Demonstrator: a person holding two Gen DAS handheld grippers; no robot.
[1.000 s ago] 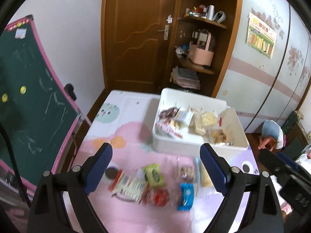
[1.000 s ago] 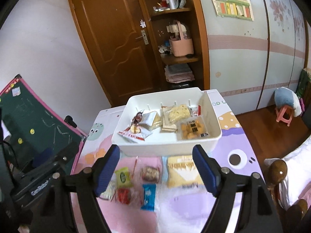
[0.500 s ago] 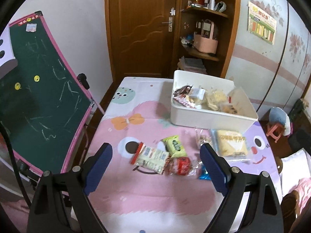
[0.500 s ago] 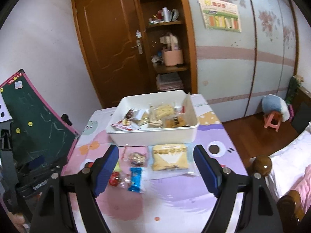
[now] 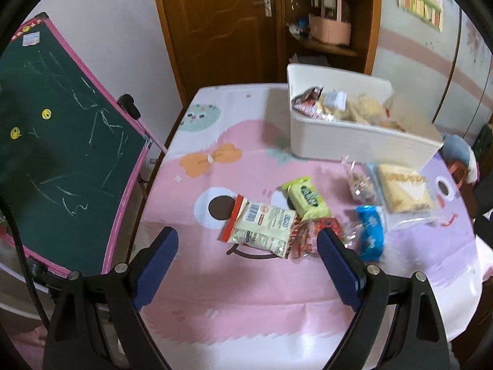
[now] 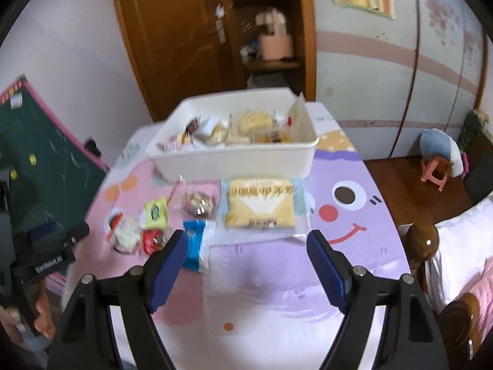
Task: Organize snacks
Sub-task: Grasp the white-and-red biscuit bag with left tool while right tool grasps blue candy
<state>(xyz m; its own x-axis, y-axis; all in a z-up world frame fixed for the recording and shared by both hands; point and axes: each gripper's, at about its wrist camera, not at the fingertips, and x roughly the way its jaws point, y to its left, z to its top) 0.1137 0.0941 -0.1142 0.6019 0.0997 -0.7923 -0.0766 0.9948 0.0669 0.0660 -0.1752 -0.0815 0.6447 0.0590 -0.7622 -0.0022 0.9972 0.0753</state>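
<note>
Both grippers were held above the table with nothing between their fingers. The left gripper had its jaws spread wide, and the right gripper was the same, wide apart and empty.

Ahead of the left jaws lay the loose snacks. The white and red packet was just in front, between the two fingers, and the red wrapped candy was touching it, close to the right finger. The green packet lay a little farther ahead. The blue packet was just outside the right finger, and beyond it were the clear bag of brown snacks and the yellow cracker pack.

From the right gripper, the yellow cracker pack lay straight ahead between the jaws, and the blue packet was just beyond the left finger. The white bin stood farther ahead, already with several snacks inside.

I judged that about half of the sorting was left. The risk was in the crowding: the packets on the left side touched or overlapped, so closing on one could catch two, or push a neighbour away. The wrappers looked smooth and thin, so a grip on an edge could slip. Both views were blurred, so aiming low now could miss. The two grippers were also near each other and might collide over the blue packet.
</note>
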